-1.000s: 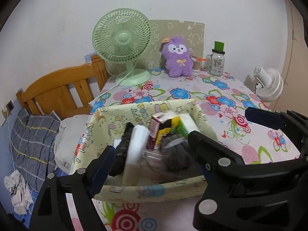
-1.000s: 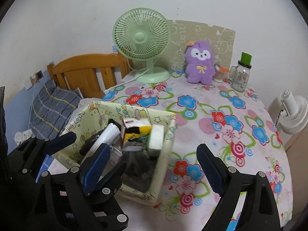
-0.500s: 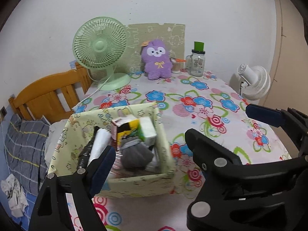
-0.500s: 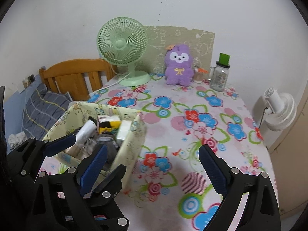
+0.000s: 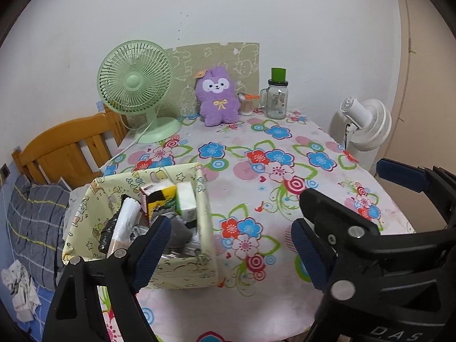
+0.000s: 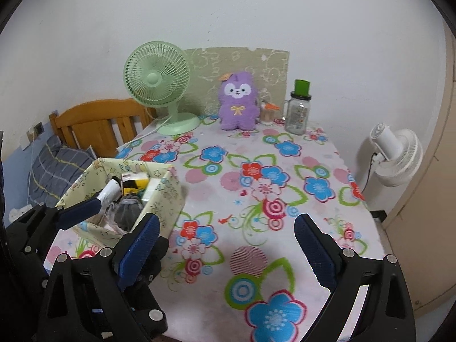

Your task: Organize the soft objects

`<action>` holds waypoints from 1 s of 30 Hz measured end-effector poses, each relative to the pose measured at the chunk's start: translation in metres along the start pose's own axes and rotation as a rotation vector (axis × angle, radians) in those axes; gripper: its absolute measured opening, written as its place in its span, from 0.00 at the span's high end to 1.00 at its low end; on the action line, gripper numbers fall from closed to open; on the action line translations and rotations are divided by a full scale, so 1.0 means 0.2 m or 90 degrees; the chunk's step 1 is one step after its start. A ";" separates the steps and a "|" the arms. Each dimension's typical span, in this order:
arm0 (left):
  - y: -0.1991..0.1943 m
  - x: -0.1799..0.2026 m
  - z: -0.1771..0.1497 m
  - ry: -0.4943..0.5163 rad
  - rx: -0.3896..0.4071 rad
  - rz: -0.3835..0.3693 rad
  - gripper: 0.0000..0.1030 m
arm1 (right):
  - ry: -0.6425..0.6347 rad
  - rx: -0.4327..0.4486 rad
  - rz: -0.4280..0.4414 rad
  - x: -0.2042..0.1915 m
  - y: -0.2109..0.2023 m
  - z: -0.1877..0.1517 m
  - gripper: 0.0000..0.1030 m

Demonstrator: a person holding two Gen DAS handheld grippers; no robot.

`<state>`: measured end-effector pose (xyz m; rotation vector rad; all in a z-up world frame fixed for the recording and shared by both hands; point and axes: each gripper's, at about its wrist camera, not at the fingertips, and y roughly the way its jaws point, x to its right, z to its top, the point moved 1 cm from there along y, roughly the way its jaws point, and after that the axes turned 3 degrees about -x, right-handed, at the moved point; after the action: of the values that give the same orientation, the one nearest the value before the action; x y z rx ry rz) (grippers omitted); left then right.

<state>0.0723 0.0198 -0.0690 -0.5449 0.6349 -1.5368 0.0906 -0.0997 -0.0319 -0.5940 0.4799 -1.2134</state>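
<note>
**Both tongs wide and empty over the flowered table; plush toy sits at the far wall**

Nearest the cameras, the left gripper (image 5: pixel 228 239) stands wide, with nothing between its blue pads, and hangs over the near edge of the table (image 5: pixel 256 176). The right gripper (image 6: pixel 225 242) is just as wide and holds nothing; bare flowered cloth shows between its fingers. In the left wrist view the right gripper appears again as black arms with a blue pad at the right edge.

Just beyond the left gripper's left finger, at the near left corner of the table, stands the fabric storage box (image 5: pixel 203 222), pale yellow with cartoon prints. It is crowded: a white roll (image 5: pixel 125 222) leans at its left side, a yellow-and-black carton (image 5: pixel 156 199) stands upright in the middle, a white-and-green pack (image 5: pixel 186 202) rests against the right wall, and a grey soft bundle (image 6: pixel 128 209) lies at the front. Dark and clear items fill the bottom, but what they are cannot be told.

The middle of the table is bare cloth.

At the far edge, against the wall panel, the purple plush toy (image 5: pixel 218 97) sits upright, well apart from the box. The green desk fan (image 5: pixel 135 81) stands to its left. To its right are a small cup (image 5: pixel 246 105) and then a glass mug jar (image 5: pixel 276 99) with a green lid; its contents cannot be made out.
</note>
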 end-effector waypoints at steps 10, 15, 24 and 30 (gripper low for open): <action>-0.10 0.10 0.03 0.013 0.027 0.002 0.11 | 0.022 0.024 -0.022 0.16 -0.13 -0.02 0.06; -0.15 0.13 0.04 0.010 0.036 0.004 0.09 | 0.038 0.034 -0.028 0.22 -0.19 -0.03 0.06; -0.21 0.14 0.06 0.000 0.046 0.002 0.06 | 0.070 0.050 -0.044 0.33 -0.29 -0.05 0.06; -0.27 0.15 0.05 0.007 0.057 0.004 0.04 | 0.093 0.072 -0.045 0.40 -0.38 -0.07 0.06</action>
<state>0.0380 -0.0097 -0.0254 -0.4661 0.5721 -1.5561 0.0492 -0.1965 0.0044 -0.4308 0.5138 -1.3481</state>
